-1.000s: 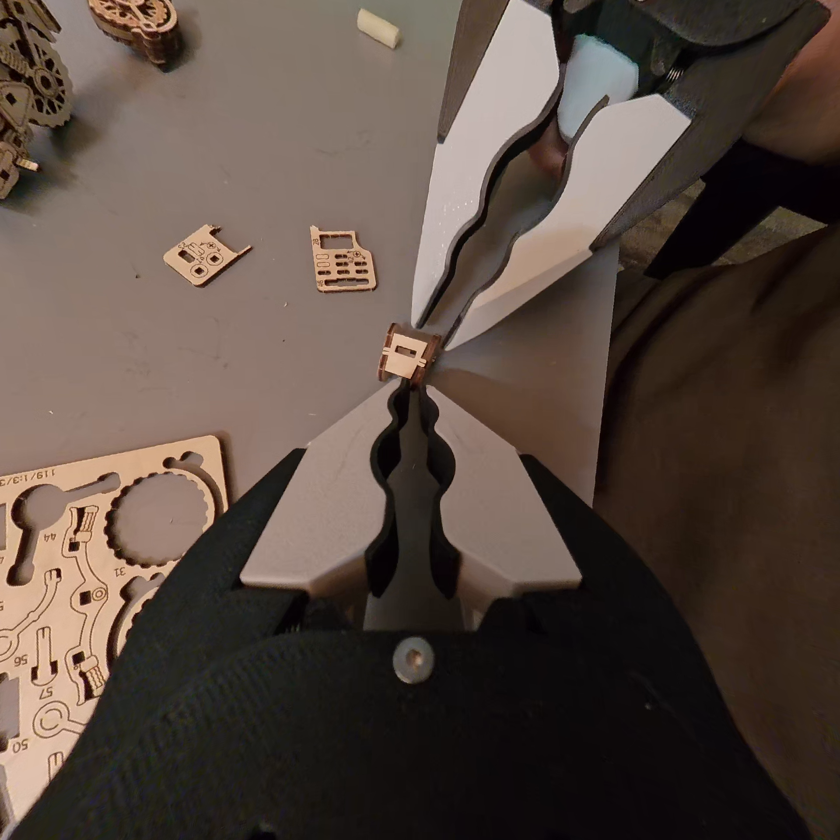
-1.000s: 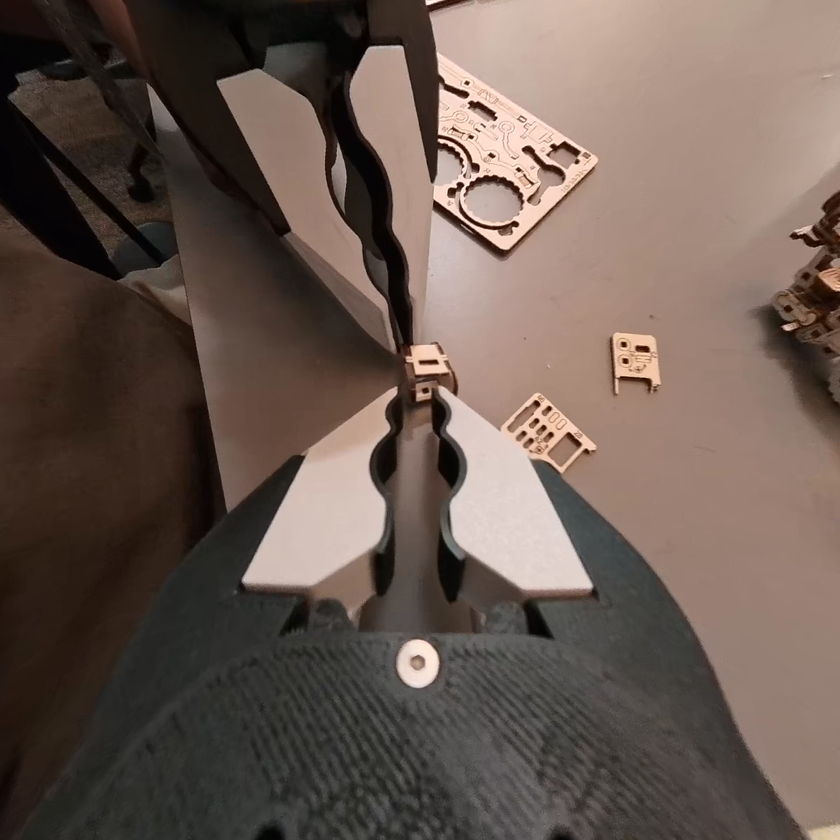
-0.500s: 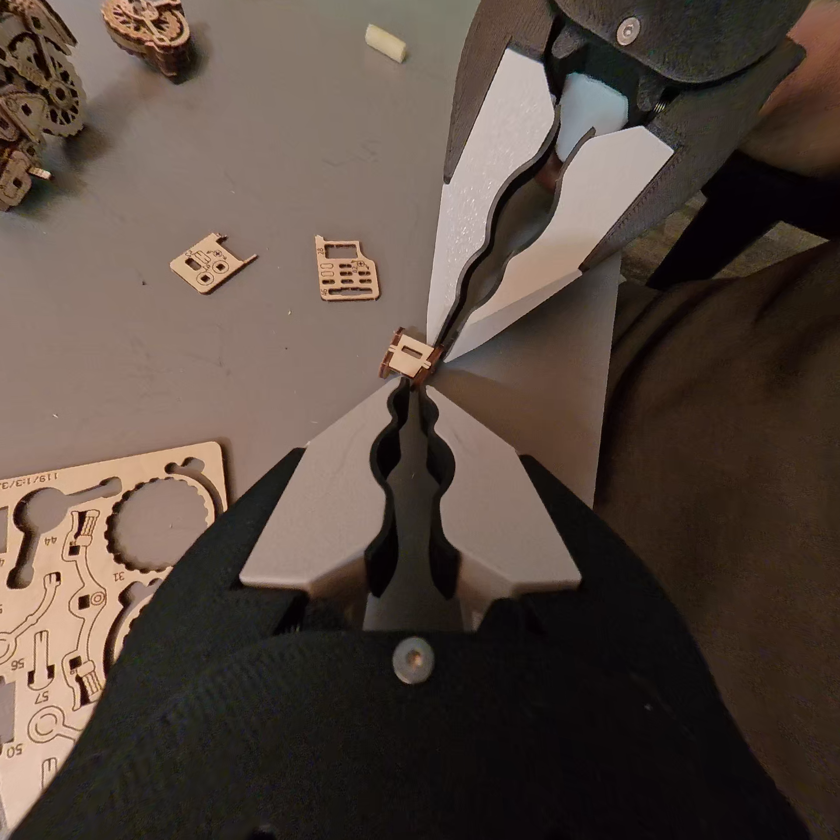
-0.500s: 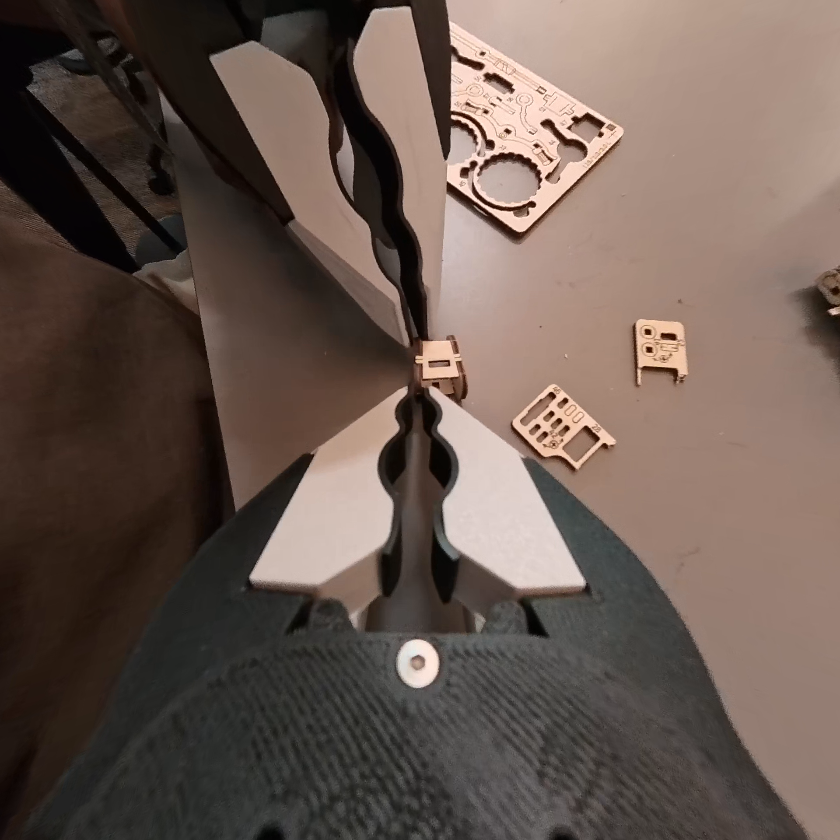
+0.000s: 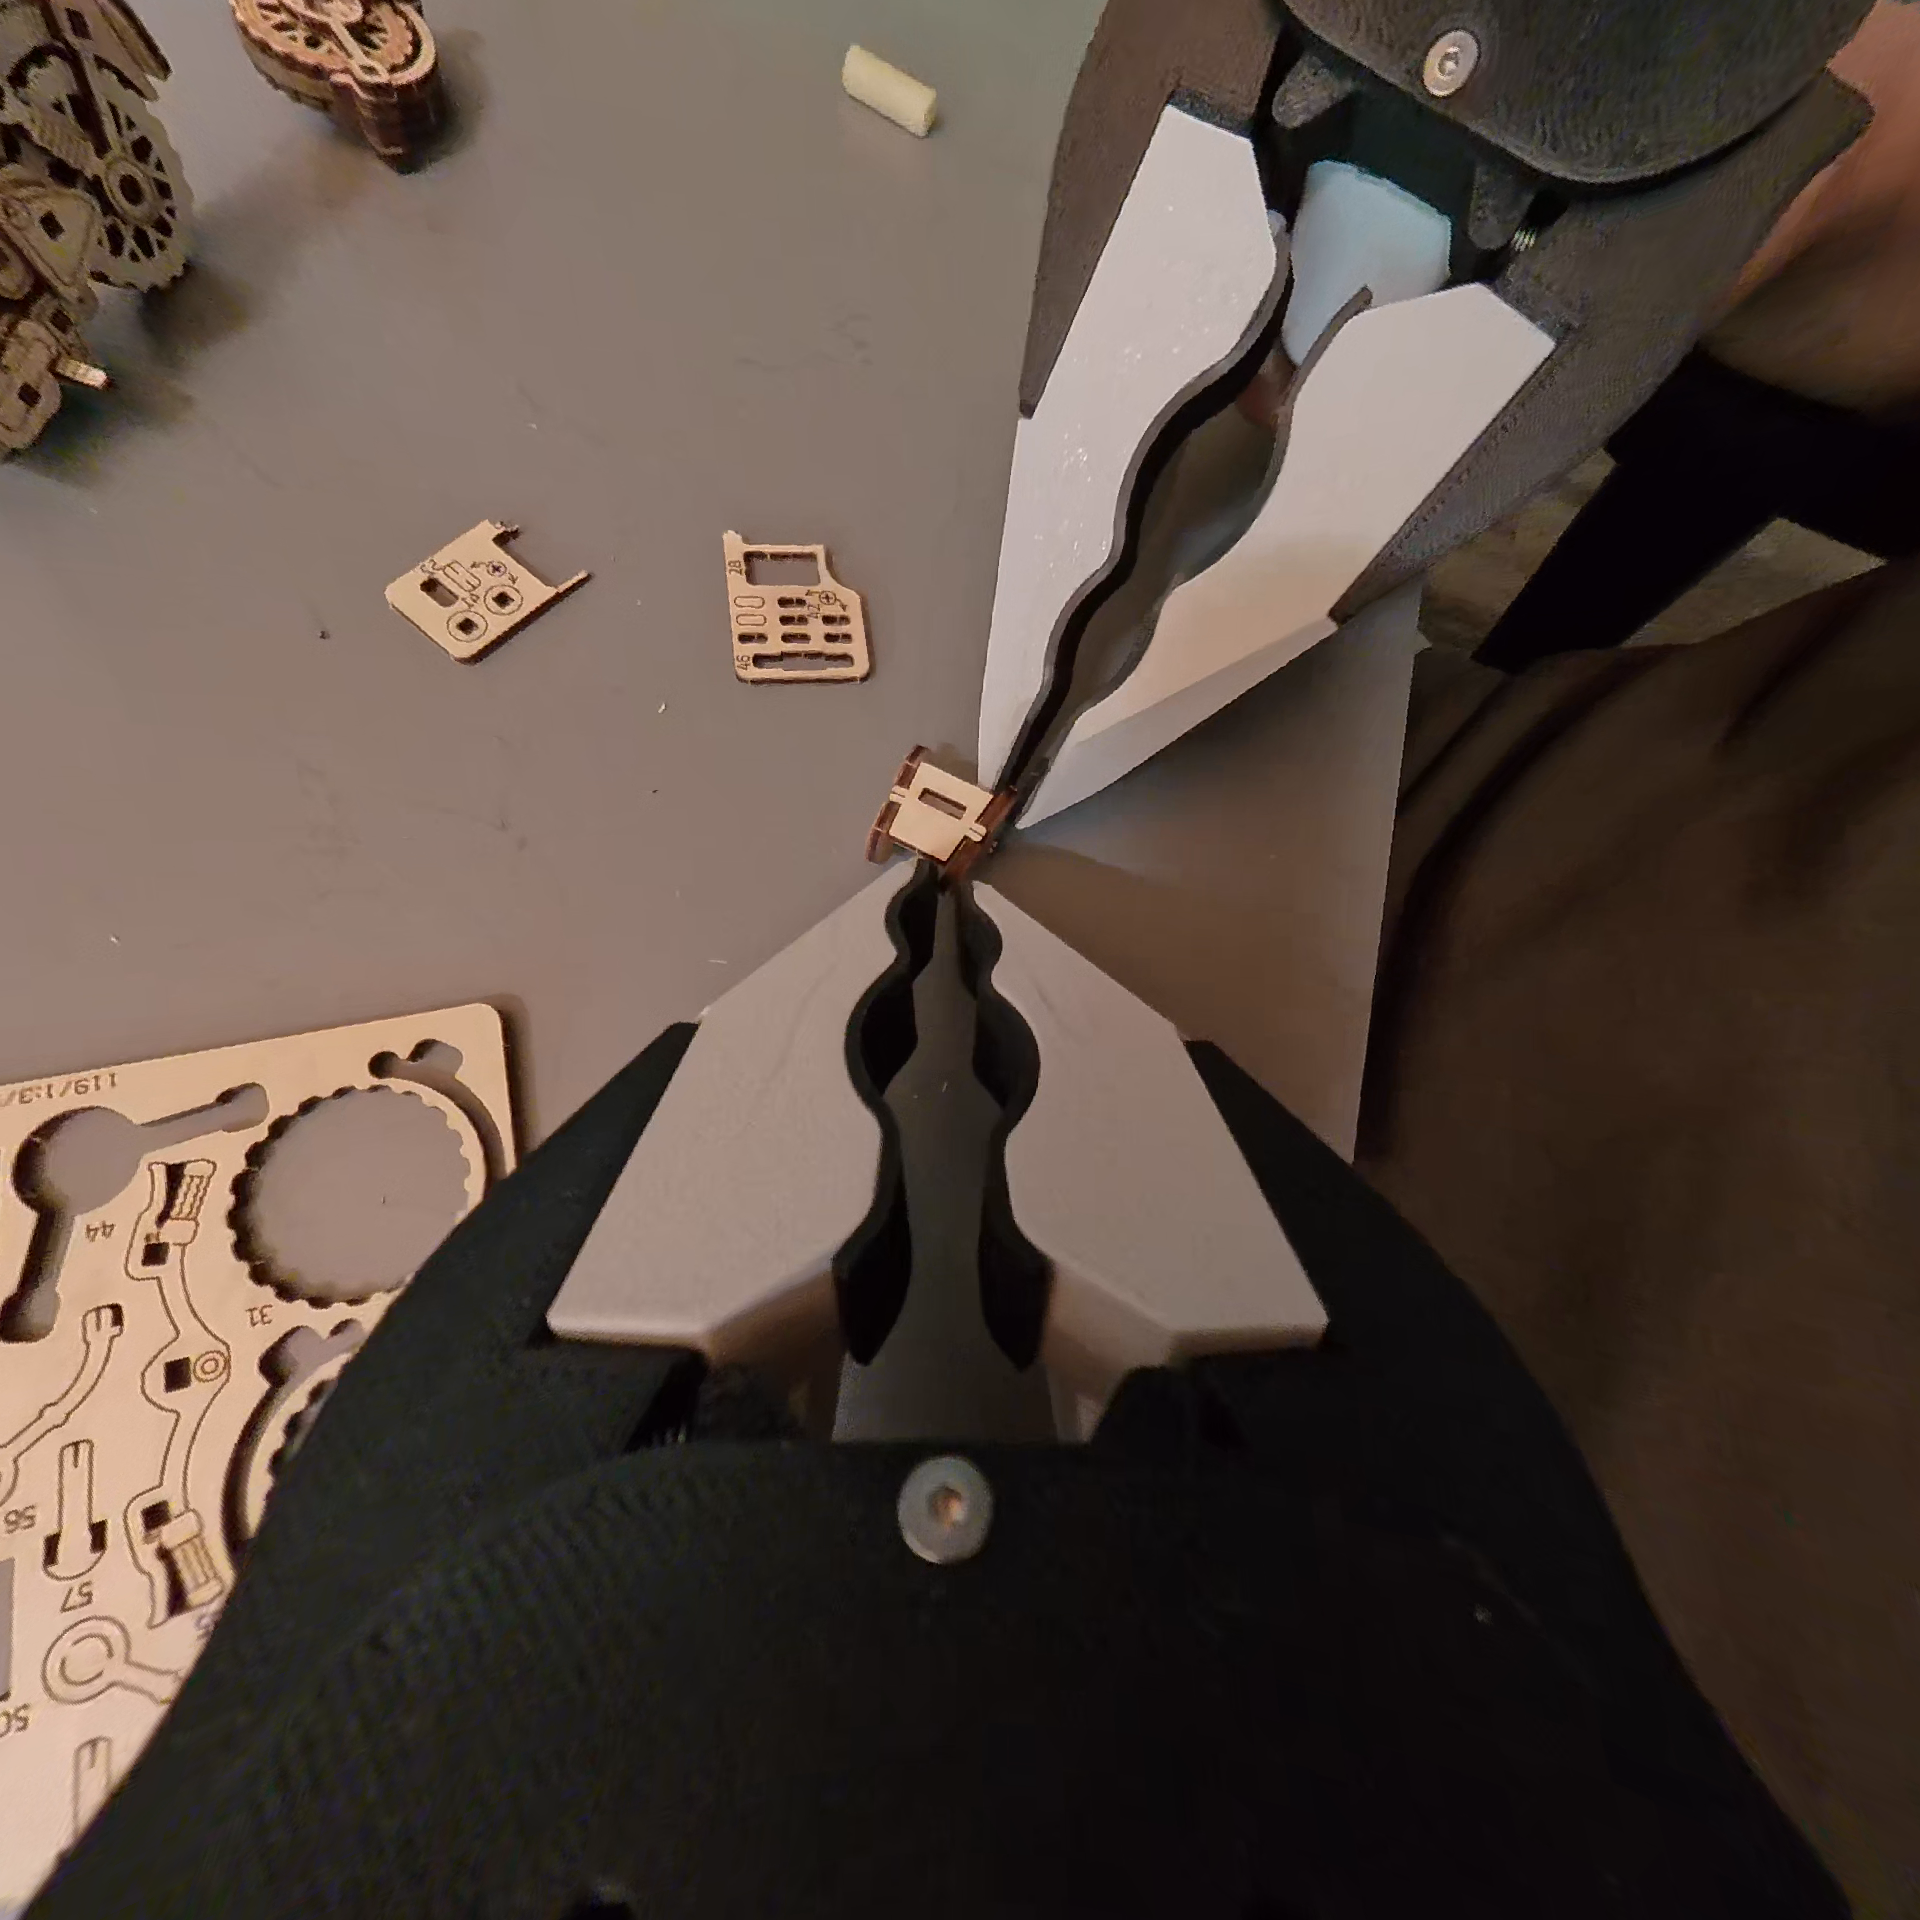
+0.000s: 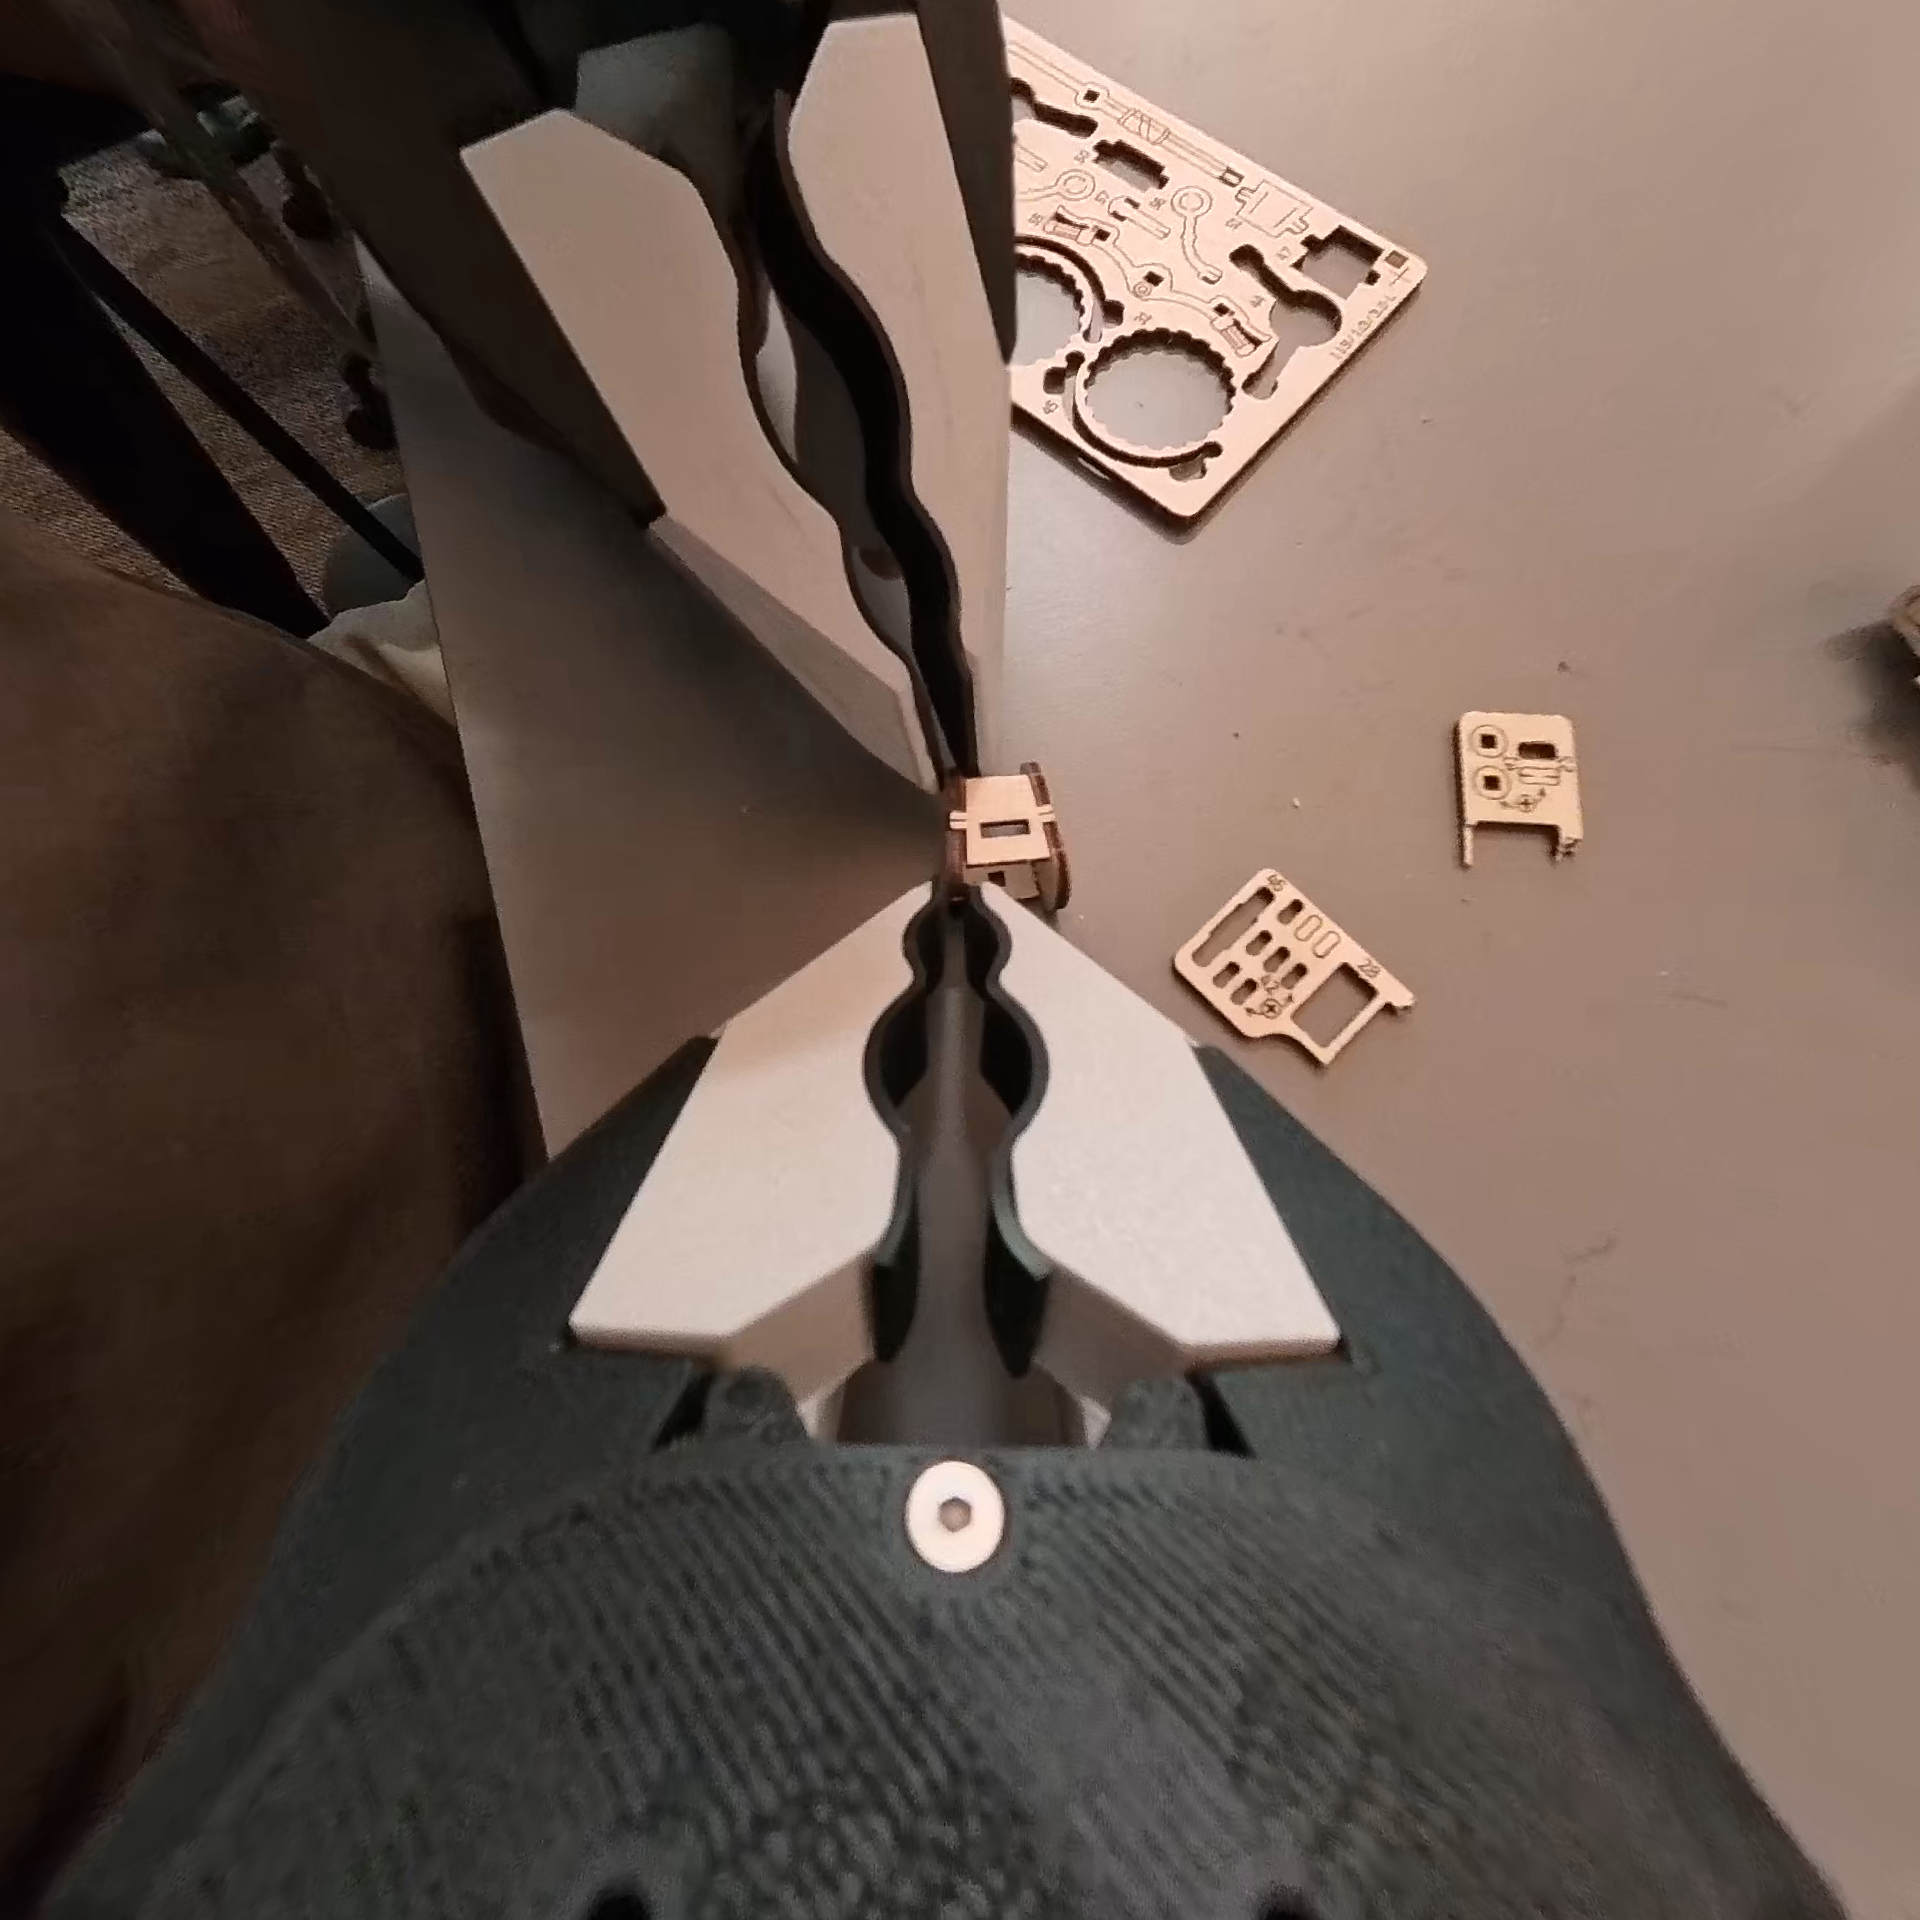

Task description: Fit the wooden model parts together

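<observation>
A small boxy wooden sub-assembly (image 5: 933, 821) with a rectangular slot is held in the air above the grey table (image 5: 520, 852). My left gripper (image 5: 940, 883) is shut on its lower edge. My right gripper (image 5: 1013, 800) comes in from the upper right and is shut on its right-hand edge. In the right wrist view the same piece (image 6: 1003, 836) sits just past my right gripper (image 6: 961, 899), with the left gripper (image 6: 954, 774) pinching it from above. Both jaws are closed to a thin gap at the tips.
Two loose flat wooden parts lie on the table: a slotted one (image 5: 795, 623) and one with two holes (image 5: 473, 603). A punched-out parts sheet (image 5: 208, 1247) lies near left. Assembled gear models (image 5: 83, 197) and a white peg (image 5: 888, 73) sit at the back. The table edge (image 5: 1382, 935) is at right. Only a small space, under 4 cm, lies between the two pairs of fingers.
The small wooden piece has tilted a little between the two grippers. The right gripper has swung slightly more upright. Both stay shut on the piece.
</observation>
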`<state>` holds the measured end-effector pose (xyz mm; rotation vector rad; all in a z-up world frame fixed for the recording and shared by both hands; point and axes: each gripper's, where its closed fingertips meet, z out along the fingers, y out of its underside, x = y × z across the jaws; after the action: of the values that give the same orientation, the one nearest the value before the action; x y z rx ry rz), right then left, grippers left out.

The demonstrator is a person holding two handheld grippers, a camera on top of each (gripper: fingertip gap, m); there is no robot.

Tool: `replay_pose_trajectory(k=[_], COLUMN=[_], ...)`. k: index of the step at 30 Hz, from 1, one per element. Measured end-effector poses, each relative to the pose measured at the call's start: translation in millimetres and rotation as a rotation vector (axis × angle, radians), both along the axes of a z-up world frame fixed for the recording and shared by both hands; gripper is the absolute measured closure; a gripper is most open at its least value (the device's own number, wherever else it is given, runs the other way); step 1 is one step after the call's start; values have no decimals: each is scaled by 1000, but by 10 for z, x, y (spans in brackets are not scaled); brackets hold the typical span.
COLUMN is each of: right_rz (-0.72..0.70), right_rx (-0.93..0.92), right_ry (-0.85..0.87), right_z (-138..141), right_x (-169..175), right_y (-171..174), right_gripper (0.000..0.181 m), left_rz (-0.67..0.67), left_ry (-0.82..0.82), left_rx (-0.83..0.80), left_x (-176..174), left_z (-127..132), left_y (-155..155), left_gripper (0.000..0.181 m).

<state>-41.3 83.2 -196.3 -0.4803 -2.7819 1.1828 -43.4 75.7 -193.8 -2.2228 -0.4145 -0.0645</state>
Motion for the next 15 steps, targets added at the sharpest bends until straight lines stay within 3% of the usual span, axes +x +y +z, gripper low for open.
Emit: replay_pose_trajectory(k=[15], right_rz=[27], right_rx=[-13], right_ry=[33], right_z=[1], right_x=[2], right_y=[1], right_gripper=[180], left_rz=[-2], left_ry=[-3], left_rx=[2], left_x=[8], left_z=[1], left_y=[2], left_gripper=[179])
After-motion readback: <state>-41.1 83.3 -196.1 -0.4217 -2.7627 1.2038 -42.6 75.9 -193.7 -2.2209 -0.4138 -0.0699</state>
